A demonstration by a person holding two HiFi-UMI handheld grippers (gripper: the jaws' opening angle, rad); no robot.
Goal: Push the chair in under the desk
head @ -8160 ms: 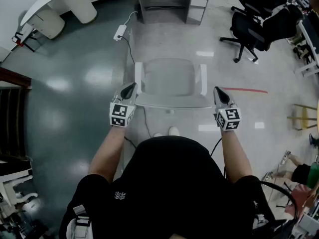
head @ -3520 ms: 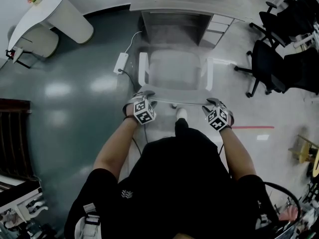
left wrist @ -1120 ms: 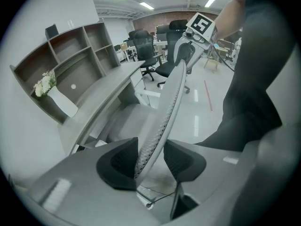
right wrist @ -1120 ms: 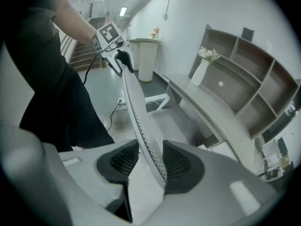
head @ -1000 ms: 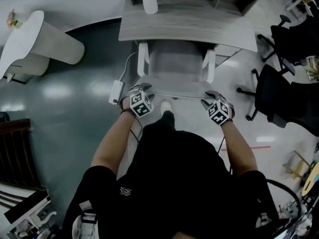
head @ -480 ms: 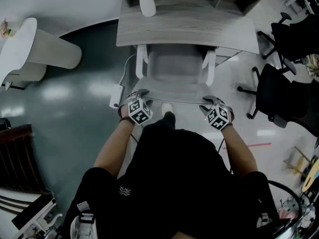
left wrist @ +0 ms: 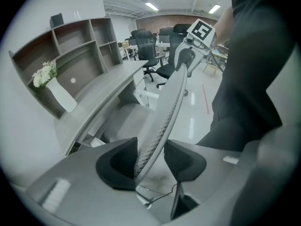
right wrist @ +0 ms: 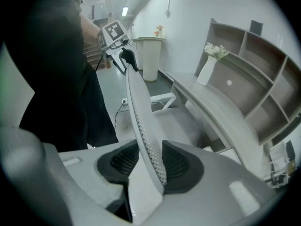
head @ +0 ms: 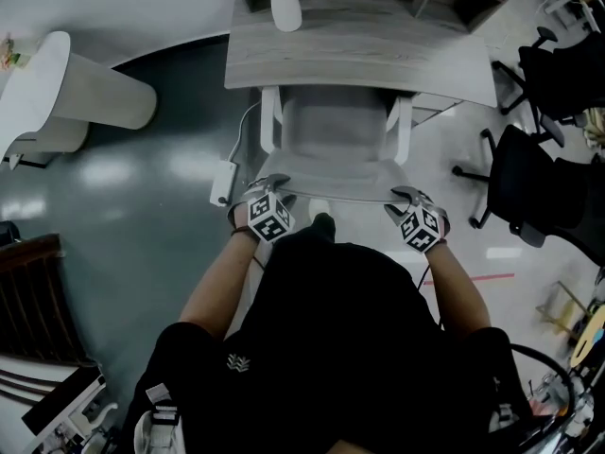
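Your chair (head: 336, 135) is pale grey, its back a fine dotted mesh. The desk (head: 378, 50) is grey woodgrain. Black-and-white square markers pattern the cubes on your left gripper (head: 272, 181) and right gripper (head: 403, 194). The floor (head: 142, 206) is glossy dark teal, then pale grey with a red line (head: 473, 277).

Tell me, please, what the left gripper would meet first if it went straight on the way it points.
The chair backrest: its top edge sits inside the claw of the left gripper, so going on would probably drive it deeper onto that mesh.
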